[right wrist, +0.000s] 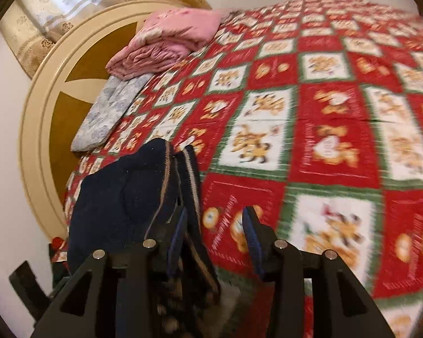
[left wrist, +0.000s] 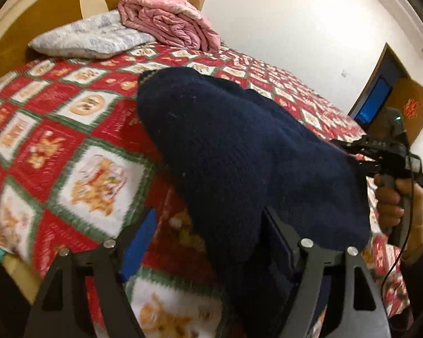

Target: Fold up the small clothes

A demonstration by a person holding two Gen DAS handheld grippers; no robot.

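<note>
So we're over a bed with a red-and-green teddy quilt (right wrist: 324,140), pillow (left wrist: 90,38) and pink blanket (left wrist: 169,25) by the headboard (right wrist: 42,129). Navy knit garment (left wrist: 239,155) lies on it; both our left gripper (left wrist: 211,231) and right gripper (right wrist: 214,233) gape open, cloth draped between, unpinched.

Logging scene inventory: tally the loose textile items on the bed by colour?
Navy knitted garment: 1
Pink folded quilt: 1
Pale grey-patterned pillow: 1
Total: 3
</note>
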